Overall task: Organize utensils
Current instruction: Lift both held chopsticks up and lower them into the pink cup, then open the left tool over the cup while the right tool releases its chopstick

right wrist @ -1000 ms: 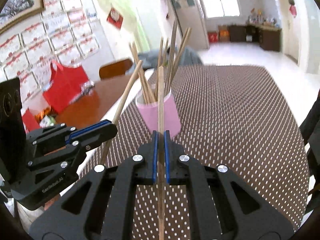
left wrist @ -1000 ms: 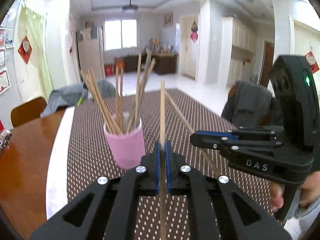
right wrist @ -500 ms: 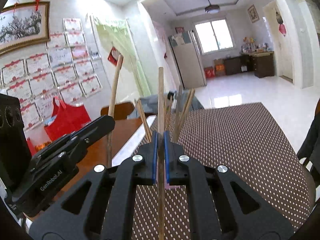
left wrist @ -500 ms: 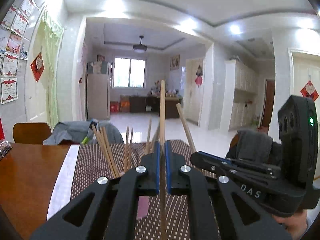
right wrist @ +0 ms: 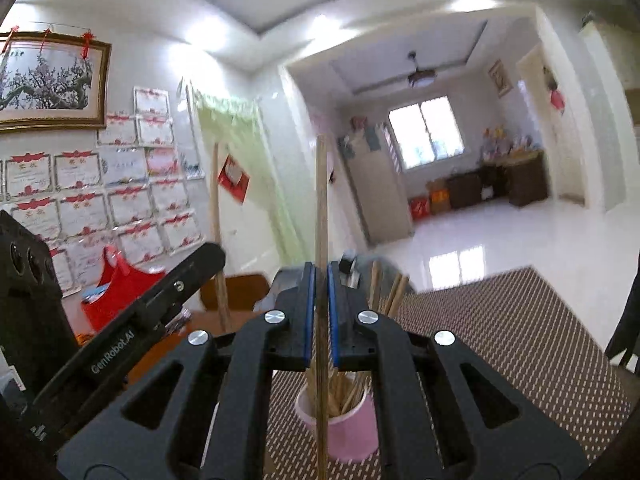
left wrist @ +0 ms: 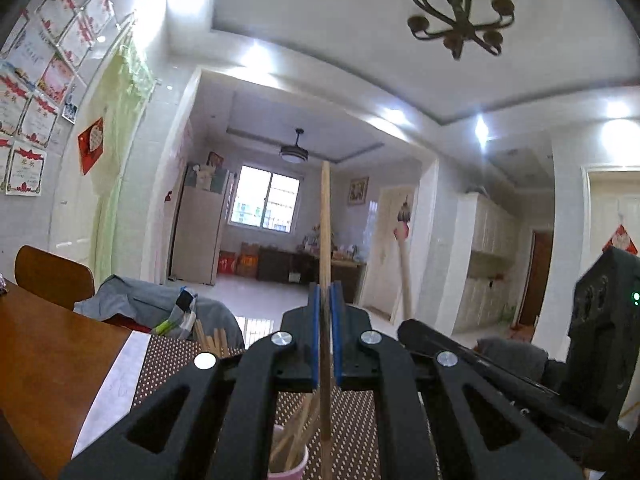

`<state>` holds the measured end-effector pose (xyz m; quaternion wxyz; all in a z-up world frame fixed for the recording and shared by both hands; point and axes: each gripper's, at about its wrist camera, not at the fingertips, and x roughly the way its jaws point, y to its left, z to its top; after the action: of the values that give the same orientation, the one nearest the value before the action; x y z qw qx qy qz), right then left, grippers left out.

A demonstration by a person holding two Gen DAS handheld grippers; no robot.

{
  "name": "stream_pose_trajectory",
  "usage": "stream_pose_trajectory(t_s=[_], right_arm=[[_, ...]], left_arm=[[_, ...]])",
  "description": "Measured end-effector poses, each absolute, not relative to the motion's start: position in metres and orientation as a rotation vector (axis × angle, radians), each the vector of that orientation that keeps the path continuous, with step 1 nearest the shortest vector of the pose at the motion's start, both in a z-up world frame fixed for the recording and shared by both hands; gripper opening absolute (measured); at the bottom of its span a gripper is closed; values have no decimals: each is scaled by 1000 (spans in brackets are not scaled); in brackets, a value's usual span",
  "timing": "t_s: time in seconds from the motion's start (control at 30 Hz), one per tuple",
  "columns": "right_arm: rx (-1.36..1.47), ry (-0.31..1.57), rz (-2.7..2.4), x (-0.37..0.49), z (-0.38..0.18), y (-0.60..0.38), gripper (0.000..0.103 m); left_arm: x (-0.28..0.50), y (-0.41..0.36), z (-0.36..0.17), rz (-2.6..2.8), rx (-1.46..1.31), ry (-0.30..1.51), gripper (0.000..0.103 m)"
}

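Observation:
A pink cup (right wrist: 350, 428) holding several wooden chopsticks stands on the dotted brown mat (right wrist: 500, 340). My right gripper (right wrist: 319, 280) is shut on one chopstick (right wrist: 321, 208), held upright above and just in front of the cup. My left gripper (left wrist: 325, 300) is shut on another chopstick (left wrist: 325, 220), also upright, with the cup's rim (left wrist: 296, 466) below it. The left gripper also shows in the right wrist view (right wrist: 160, 300) with its chopstick (right wrist: 218, 232). The right gripper shows at the right of the left wrist view (left wrist: 480, 364).
A wooden table (left wrist: 48, 360) extends left of the mat, with a brown chair (left wrist: 52, 276) and grey clothing (left wrist: 140, 304) behind it. A red bag (right wrist: 116, 288) sits at the left. Open tiled floor lies beyond the table's far end.
Both grippers have tilted upward and moved closer over the cup, each still holding its chopstick. The cup has dropped to the bottom of both views.

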<state>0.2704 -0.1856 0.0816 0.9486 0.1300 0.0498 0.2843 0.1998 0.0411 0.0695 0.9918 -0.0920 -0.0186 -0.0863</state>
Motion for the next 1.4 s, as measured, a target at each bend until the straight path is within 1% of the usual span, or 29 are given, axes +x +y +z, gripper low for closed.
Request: stream_pose_trajectory(t_s=[0.4,0.7,1.1,1.4], right_arm=[[335,10,581,307,60,-167,7],[351,-23,570,324,50,-166,7],[344,-50,562,331,41,-162,7],[272,10,555,322,33,-157,7]], left_arm=[[230,64,59,-96,-220,-128,5],[255,70,42,-50,-210,-141,6],[269,65,15,-57,-154,-32,6],[264,64,1,-67,-153,79,6]])
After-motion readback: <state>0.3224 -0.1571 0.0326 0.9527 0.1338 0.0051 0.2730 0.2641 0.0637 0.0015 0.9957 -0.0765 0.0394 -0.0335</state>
